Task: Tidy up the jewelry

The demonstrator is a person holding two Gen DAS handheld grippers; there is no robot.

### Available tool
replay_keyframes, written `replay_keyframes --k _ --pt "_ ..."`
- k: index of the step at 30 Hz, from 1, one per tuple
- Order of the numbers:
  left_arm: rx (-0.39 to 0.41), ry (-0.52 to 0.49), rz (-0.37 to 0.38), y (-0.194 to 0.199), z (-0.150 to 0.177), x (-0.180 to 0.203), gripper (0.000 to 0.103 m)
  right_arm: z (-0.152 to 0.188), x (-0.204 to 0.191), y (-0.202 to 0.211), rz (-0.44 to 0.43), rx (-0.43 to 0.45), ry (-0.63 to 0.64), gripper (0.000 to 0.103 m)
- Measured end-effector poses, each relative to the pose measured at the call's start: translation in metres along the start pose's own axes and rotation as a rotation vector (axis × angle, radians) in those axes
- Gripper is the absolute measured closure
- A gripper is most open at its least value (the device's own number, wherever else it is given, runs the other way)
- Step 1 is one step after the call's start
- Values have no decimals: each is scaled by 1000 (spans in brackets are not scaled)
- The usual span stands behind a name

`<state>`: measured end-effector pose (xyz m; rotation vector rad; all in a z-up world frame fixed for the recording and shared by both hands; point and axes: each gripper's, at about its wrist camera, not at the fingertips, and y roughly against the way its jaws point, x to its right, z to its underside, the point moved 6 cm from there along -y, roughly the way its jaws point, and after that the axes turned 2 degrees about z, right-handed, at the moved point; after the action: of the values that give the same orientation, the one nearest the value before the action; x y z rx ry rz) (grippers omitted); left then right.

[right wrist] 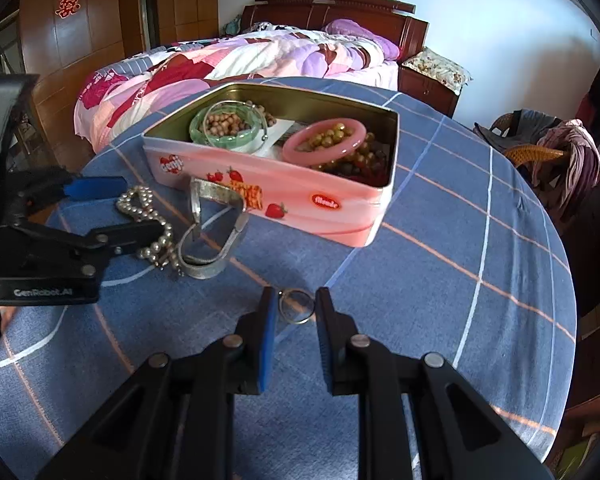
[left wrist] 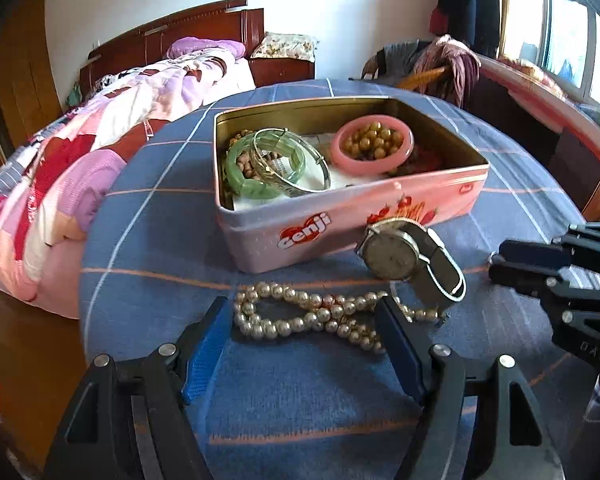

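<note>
On a blue checked tabletop [left wrist: 148,240] stands an open pink tin [left wrist: 340,220] holding a green bangle [left wrist: 260,176], a silver bangle [left wrist: 296,160] and a pink bangle [left wrist: 372,148] around loose beads. A wristwatch [left wrist: 400,252] leans just beside the tin's front wall. The left gripper [left wrist: 304,316], fingers spread wide, straddles a pearl necklace [left wrist: 300,312] lying on the cloth. The right gripper [right wrist: 296,308] has its fingers closed on a thin metal ring [right wrist: 296,306] near the tin.
</note>
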<state>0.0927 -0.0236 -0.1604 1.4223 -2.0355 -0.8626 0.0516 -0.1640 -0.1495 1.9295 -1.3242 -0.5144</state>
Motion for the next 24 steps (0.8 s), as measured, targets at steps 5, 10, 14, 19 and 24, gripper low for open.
replay_keyframes --k 5,10,14,19,24 --pt "13 2 17 1 1 -2 61 1 -1 0 5 1 4 81" --pt "15 -22 41 6 2 5 89 2 -1 2 7 15 1 81" --pt "22 -9 69 14 3 3 91 3 -2 5 -2 24 -3 81" --pt "43 10 83 29 -2 -3 91 4 -3 10 -8 38 -4 81" --pt "107 7 92 57 -18 -4 91 -3 -6 23 -10 71 -3 81"
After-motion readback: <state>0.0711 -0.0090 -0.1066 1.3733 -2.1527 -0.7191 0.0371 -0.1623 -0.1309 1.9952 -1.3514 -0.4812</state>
